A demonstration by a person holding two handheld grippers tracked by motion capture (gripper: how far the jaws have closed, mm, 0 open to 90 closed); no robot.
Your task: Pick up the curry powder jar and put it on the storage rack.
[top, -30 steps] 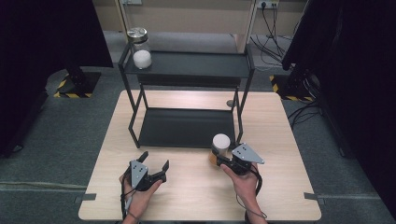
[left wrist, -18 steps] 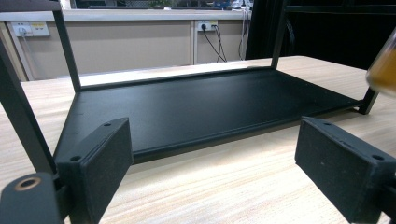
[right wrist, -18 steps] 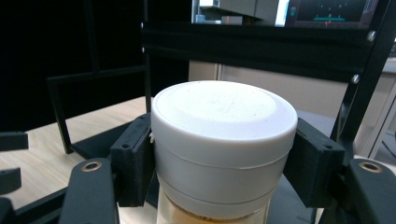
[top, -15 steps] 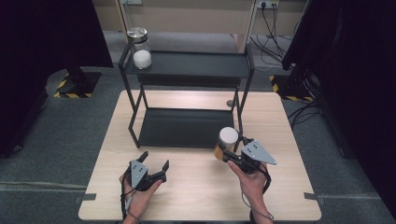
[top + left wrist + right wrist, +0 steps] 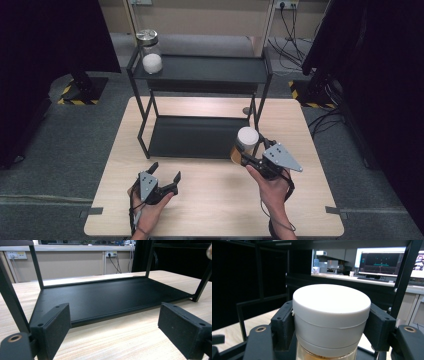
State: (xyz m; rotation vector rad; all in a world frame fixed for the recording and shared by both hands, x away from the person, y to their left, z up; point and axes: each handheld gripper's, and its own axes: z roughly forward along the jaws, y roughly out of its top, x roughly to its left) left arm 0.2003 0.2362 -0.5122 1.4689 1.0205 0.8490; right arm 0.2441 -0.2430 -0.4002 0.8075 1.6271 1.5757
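Note:
My right gripper [image 5: 245, 152] is shut on a jar with a white lid [image 5: 246, 137] and amber contents, lifted off the table beside the rack's front right leg. In the right gripper view both pads clamp the white lid [image 5: 331, 312] from either side. The left gripper [image 5: 164, 176] rests low near the table's front left, open, nothing between its pads [image 5: 53, 326]. It faces the lower shelf [image 5: 105, 298] of the black two-tier rack [image 5: 200, 70]. A second jar [image 5: 149, 51], clear with a metal lid and white contents, stands on the top shelf's left end.
The rack stands on the far half of the wooden table [image 5: 215, 210]. A small dark round object [image 5: 246, 110] lies on the table behind the rack's right side. Dark curtains and stands with striped bases flank the table.
The right gripper has risen with the jar and shifted slightly right, toward the rack's right leg. The left gripper has stayed put.

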